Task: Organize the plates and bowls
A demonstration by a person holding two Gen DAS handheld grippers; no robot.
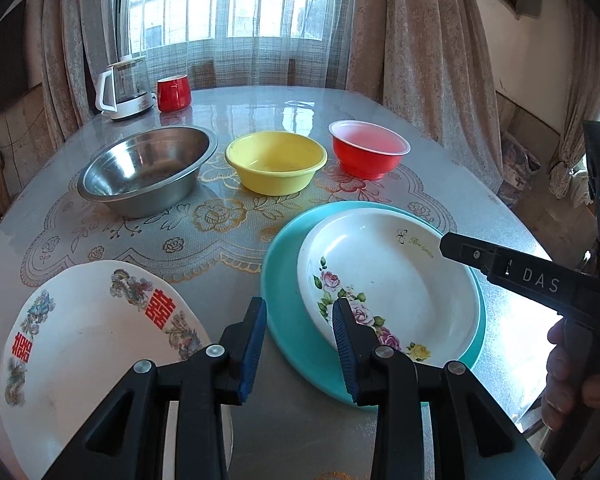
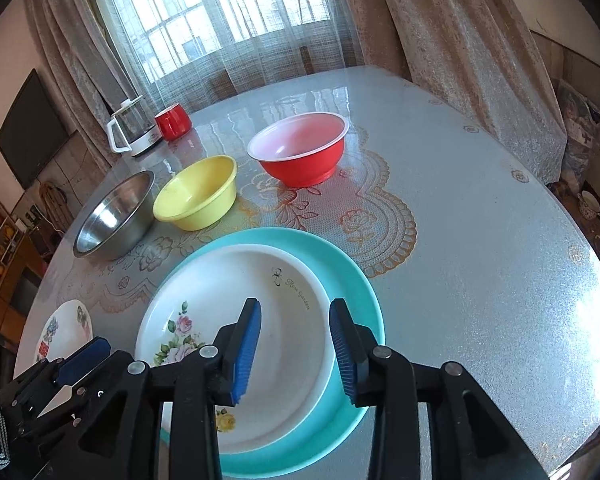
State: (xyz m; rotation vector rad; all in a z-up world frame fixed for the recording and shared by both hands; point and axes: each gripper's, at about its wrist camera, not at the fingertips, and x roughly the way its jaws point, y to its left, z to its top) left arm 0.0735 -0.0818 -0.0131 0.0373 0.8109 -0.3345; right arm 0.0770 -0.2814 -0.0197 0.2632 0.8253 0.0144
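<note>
A white floral plate lies stacked on a turquoise plate. A white plate with red characters lies to their left. Behind stand a steel bowl, a yellow bowl and a red bowl. My left gripper is open and empty, above the turquoise plate's left rim. My right gripper is open and empty, above the floral plate's right side; it also shows in the left wrist view.
A glass kettle and a red cup stand at the far left of the round table. Curtains and a window lie behind. A TV hangs on the left wall.
</note>
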